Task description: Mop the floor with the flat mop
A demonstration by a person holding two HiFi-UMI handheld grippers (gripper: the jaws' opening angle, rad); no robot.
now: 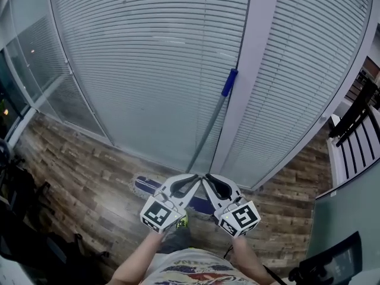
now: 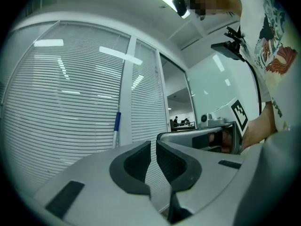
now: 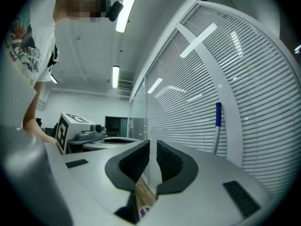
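Here the flat mop (image 1: pixel 209 126) leans on the blind-covered glass partition (image 1: pixel 148 70), its pad on the wooden floor (image 1: pixel 83 183), apparently parked for pickup, while the left tongs (image 1: pixel 196 177) and right tongs (image 1: pixel 208 178), both pressed together on nothing, hover just before its handle.

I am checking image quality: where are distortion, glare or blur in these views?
Head view: fisheye bends the blinds into curves; the mop handle is sharp. Left gripper view: light streaks glare on the blinds; dark round border. Right gripper view: similar glare, bright ceiling lamp.
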